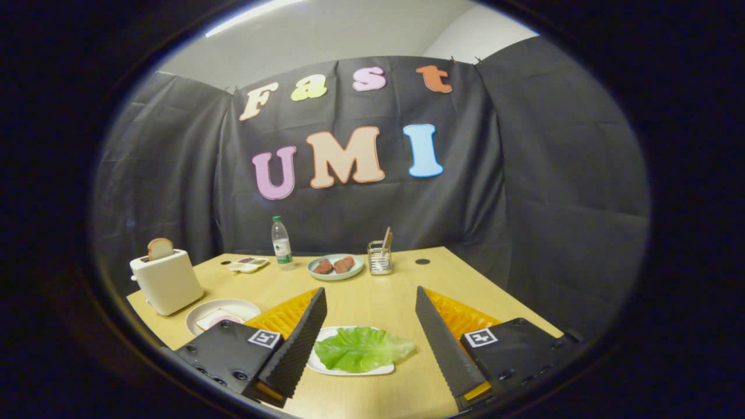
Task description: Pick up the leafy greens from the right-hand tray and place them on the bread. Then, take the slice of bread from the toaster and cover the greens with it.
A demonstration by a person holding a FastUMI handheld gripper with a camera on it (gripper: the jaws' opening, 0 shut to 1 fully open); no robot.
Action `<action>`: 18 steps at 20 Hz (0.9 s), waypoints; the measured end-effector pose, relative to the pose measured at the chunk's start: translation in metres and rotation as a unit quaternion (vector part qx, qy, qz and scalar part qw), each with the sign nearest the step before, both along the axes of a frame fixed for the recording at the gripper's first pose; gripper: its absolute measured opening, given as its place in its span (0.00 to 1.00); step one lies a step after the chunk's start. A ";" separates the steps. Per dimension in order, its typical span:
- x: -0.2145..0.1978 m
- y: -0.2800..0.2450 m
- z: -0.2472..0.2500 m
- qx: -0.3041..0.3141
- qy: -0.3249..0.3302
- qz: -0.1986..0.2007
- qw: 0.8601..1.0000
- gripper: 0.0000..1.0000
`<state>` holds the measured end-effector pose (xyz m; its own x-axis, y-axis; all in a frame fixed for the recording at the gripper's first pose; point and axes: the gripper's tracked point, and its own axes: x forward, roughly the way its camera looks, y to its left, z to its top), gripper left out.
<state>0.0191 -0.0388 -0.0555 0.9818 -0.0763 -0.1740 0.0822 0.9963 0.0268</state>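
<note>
A green lettuce leaf (362, 348) lies on a small white tray (384, 369) on the wooden table, low between my two fingers. My gripper (370, 291) is open, its black ribbed fingers (304, 337) spread wide above and to either side of the leaf, touching nothing. Off to the left, a white round plate (231, 306) holds a slice of bread with a pink filling (217, 319), partly hidden behind the left finger. Further left stands a cream toaster (167, 281) with a bread slice (159, 248) sticking up out of its slot.
At the back of the table are a water bottle (281, 243), a small divided dish (248, 265), a grey-green plate with two brown pieces (335, 267) and a clear holder with sticks (380, 256). The black cloth wall closes the booth behind and to the right.
</note>
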 end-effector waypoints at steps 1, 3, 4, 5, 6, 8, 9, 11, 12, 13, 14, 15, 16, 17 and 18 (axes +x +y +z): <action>0.004 -0.004 -0.009 0.002 0.014 -0.004 1.000 0.98; 0.013 -0.012 -0.029 0.010 0.043 -0.009 0.999 0.98; 0.017 -0.016 -0.041 0.017 0.058 -0.012 0.998 0.98; 0.021 -0.020 -0.052 0.027 0.074 -0.016 0.997 0.98; 0.024 -0.024 -0.063 0.037 0.088 -0.019 0.995 0.98; 0.030 -0.029 -0.079 0.055 0.107 -0.020 0.993 0.98; 0.033 -0.032 -0.086 0.063 0.114 -0.022 0.991 0.97; 0.039 -0.036 -0.102 0.078 0.131 -0.024 0.988 0.97; 0.040 -0.039 -0.110 0.085 0.142 -0.027 0.986 0.97; 0.042 -0.042 -0.119 0.090 0.154 -0.032 0.983 0.97; 0.042 -0.045 -0.127 0.096 0.165 -0.037 0.981 0.97; 0.043 -0.047 -0.132 0.100 0.172 -0.040 0.979 0.97; 0.044 -0.047 -0.136 0.106 0.176 -0.041 0.978 0.97; 0.047 -0.048 -0.140 0.113 0.180 -0.041 0.976 0.98; 0.049 -0.048 -0.142 0.122 0.183 -0.043 0.975 0.98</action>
<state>0.0681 -0.0866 -0.1978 0.8427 -0.0673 -0.5341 0.2130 0.9529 0.2159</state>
